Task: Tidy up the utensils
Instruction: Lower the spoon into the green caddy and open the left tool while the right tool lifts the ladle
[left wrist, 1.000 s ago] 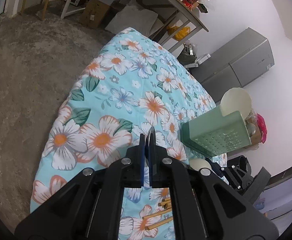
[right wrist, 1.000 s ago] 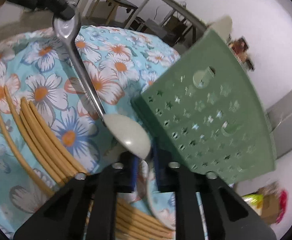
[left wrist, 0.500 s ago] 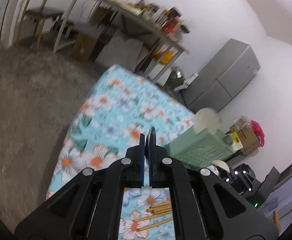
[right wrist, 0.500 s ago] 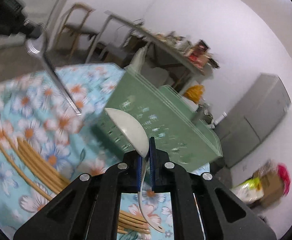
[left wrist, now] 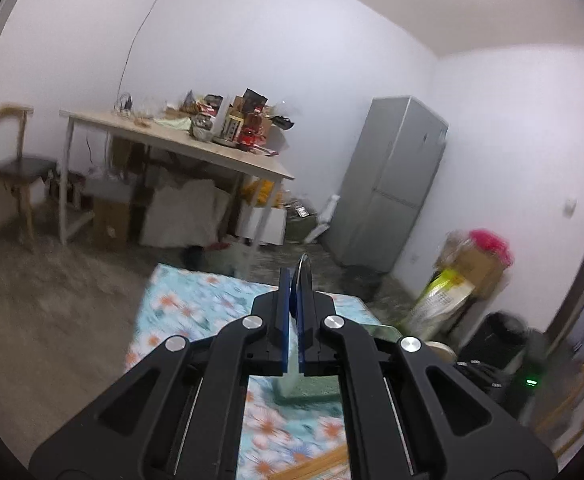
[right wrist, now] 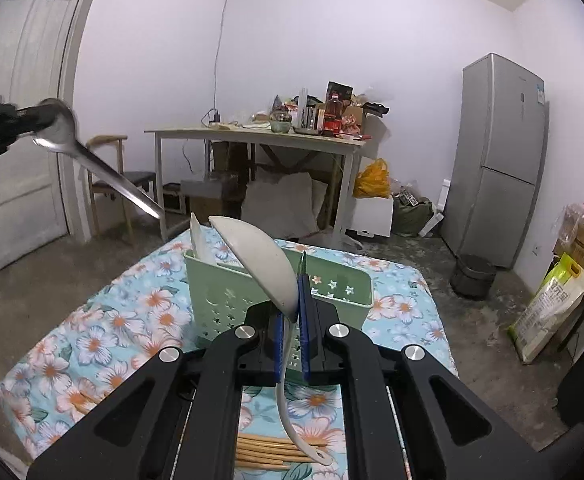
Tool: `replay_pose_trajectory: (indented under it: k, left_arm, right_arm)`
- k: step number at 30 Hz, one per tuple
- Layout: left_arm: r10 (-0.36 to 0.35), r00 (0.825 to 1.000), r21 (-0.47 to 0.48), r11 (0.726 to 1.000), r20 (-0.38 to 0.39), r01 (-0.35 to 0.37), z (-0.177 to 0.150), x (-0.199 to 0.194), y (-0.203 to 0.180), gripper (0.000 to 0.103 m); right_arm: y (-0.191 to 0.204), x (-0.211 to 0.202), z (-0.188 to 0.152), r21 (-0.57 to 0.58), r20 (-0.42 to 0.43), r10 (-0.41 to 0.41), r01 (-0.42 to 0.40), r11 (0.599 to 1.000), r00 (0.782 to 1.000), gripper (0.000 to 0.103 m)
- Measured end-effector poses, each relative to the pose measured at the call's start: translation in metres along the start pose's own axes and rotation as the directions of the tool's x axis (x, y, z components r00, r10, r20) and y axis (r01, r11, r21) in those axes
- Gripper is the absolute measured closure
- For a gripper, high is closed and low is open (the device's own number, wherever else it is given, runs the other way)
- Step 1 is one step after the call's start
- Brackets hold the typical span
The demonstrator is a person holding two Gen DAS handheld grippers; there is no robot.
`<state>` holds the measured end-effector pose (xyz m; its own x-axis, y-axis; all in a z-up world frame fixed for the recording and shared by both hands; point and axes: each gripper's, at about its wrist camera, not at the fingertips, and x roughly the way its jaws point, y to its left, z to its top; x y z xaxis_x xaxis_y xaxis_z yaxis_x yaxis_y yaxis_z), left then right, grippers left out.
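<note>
two claws clamped: right claw (right wrist: 292, 320) on white spoon (right wrist: 260, 256), left claw (left wrist: 295, 292) on metal spoon (right wrist: 92, 160)

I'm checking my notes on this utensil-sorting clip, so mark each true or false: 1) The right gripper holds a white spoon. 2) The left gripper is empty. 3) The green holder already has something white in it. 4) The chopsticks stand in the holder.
1) True. The right gripper is shut on the white spoon, bowl up, handle hanging below.
2) False. The left gripper pinches the metal spoon by its bowl.
3) True. A white utensil sticks out of the green holder at its left end.
4) False. The chopsticks lie flat on the floral cloth.
</note>
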<state>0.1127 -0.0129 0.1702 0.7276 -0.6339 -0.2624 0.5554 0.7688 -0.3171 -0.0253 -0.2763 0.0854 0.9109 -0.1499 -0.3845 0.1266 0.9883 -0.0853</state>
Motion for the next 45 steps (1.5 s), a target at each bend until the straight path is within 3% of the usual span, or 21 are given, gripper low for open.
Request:
replay_pose_trajectory:
  k: [5,9,13,18,23,25,29,32,34,36,39,45]
  left_arm:
    - [0.037,0.999,0.116,0.993,-0.029,-0.033,0.018,0.039,-0.031,0.101]
    - [0.144,0.988,0.282,0.952,-0.060,-0.122,0.024,0.073,-0.063,0.101]
    - [0.207,0.971,0.403,0.904,-0.120,-0.143,0.016,0.108,-0.088,0.101]
    - [0.269,0.940,0.480,0.866,-0.209,-0.142,0.000,0.153,-0.101,0.101]
    - [0.300,0.916,0.490,0.861,-0.267,-0.139,-0.012,0.181,-0.102,0.101]
    - [0.294,0.911,0.483,0.866,-0.288,-0.127,-0.014,0.186,-0.101,0.101]
    - [0.208,0.910,0.392,0.918,-0.359,-0.056,-0.013,0.199,-0.096,0.097]
    - [0.104,0.923,0.272,0.962,-0.371,0.000,-0.007,0.207,-0.087,0.094]
    - [0.071,0.932,0.223,0.975,-0.356,0.011,-0.006,0.208,-0.084,0.092]
    - [0.030,0.943,0.179,0.983,-0.332,0.032,-0.005,0.204,-0.081,0.080]
    - [-0.001,0.959,0.144,0.989,-0.284,0.043,-0.003,0.193,-0.079,0.070]
    - [-0.007,0.976,0.127,0.991,-0.216,0.035,-0.003,0.161,-0.069,0.049]
  right_arm:
    - [-0.003,0.000,0.008,0.028,0.029,0.000,-0.001,1.000,1.000,0.096]
    - [-0.015,-0.006,0.007,0.063,0.051,-0.002,-0.001,0.998,0.999,0.096]
    - [-0.027,-0.012,0.006,0.086,0.067,-0.003,-0.003,0.996,0.998,0.096]
    - [-0.034,-0.013,-0.001,0.106,0.071,0.004,-0.012,0.994,0.997,0.096]
    - [-0.043,-0.013,-0.005,0.125,0.075,0.005,-0.014,0.992,0.997,0.096]
    - [-0.047,-0.014,-0.006,0.134,0.080,0.004,-0.015,0.991,0.997,0.096]
    - [-0.057,-0.013,-0.009,0.164,0.080,0.009,-0.022,0.986,0.997,0.096]
    - [-0.060,-0.010,-0.013,0.182,0.073,0.013,-0.027,0.983,0.997,0.096]
    - [-0.062,-0.010,-0.016,0.189,0.067,0.014,-0.027,0.982,0.998,0.096]
    - [-0.061,-0.009,-0.017,0.195,0.064,0.015,-0.027,0.980,0.998,0.096]
    - [-0.064,-0.007,-0.018,0.218,0.059,0.028,-0.040,0.975,0.998,0.096]
    - [-0.077,0.001,-0.010,0.286,0.089,0.072,-0.095,0.954,0.993,0.096]
